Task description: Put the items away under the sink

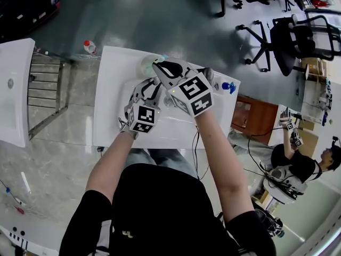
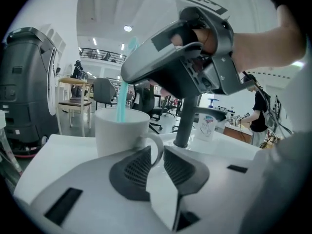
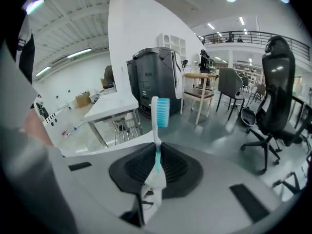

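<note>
Toothbrush (image 3: 160, 112) upright between the right gripper's (image 3: 157, 150) fingers (image 3: 135, 165)

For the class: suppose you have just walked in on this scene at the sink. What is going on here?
A person stands over a white sink top with a gripper in each hand. The right gripper is shut on a toothbrush with blue bristles, whose lower end reaches into a white mug. The left gripper has its jaws on either side of the mug's handle; whether they pinch it is unclear. Neither item is put away yet.
</note>
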Motion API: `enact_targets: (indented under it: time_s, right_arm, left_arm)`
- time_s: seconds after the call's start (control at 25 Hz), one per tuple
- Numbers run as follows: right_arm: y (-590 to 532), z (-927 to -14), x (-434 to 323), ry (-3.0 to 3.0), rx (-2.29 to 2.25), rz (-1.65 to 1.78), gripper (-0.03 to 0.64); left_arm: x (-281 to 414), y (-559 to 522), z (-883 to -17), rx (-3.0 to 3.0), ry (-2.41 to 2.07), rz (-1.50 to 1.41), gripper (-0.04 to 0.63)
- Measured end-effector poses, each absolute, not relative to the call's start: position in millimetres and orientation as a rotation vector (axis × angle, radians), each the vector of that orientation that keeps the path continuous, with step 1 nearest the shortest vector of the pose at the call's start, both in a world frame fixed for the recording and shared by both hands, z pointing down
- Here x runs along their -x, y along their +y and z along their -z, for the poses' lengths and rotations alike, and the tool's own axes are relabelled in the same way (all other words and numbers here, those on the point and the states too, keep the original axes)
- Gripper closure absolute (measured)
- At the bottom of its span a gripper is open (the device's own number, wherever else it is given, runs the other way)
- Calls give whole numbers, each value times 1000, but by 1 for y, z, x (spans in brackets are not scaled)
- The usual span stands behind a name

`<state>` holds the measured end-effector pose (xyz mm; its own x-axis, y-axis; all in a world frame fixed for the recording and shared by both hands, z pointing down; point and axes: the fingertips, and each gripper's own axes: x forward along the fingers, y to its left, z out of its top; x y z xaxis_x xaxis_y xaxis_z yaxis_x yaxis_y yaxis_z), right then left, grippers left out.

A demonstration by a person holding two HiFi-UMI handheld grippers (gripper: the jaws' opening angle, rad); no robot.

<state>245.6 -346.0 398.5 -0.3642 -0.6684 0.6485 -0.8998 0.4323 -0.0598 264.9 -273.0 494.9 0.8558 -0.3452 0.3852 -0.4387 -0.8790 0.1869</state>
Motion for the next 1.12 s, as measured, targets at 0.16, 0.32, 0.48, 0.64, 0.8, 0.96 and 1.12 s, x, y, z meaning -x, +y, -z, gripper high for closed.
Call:
enact_targets:
  time_s: [0.16, 0.32, 0.48, 0.64, 0.8, 0.96, 1.12]
  right_arm:
    - [-348, -385, -250, -2156, -1342, -533, 566]
    - [-347, -374, -255, -2159, -1373, -522, 566]
    - [-343, -360, -260, -2191, -1416, -544, 566]
    - [-336, -338, -261, -2268, -1442, -551, 566]
    - [-325, -316, -264, -2338, -1443, -519, 566]
    - [-316, -302, -264, -2389, -1414, -510, 566]
    - [-300, -299, -264, -2428, -1345, -492, 566]
  left_arm:
    - [-265, -279, -492, -2780, -635, -508, 529]
    - [-260, -284, -480, -2826, -667, -490, 546]
    - [-252, -288, -466, -2837, -699, -470, 552]
    - [-237, -283, -462, -2816, -755, -509, 554]
    - [-220, -268, -454, -2809, -804, -551, 555]
    - [-201, -253, -441, -2828, -873, -599, 555]
    - [-187, -234, -424, -2836, -962, -636, 555]
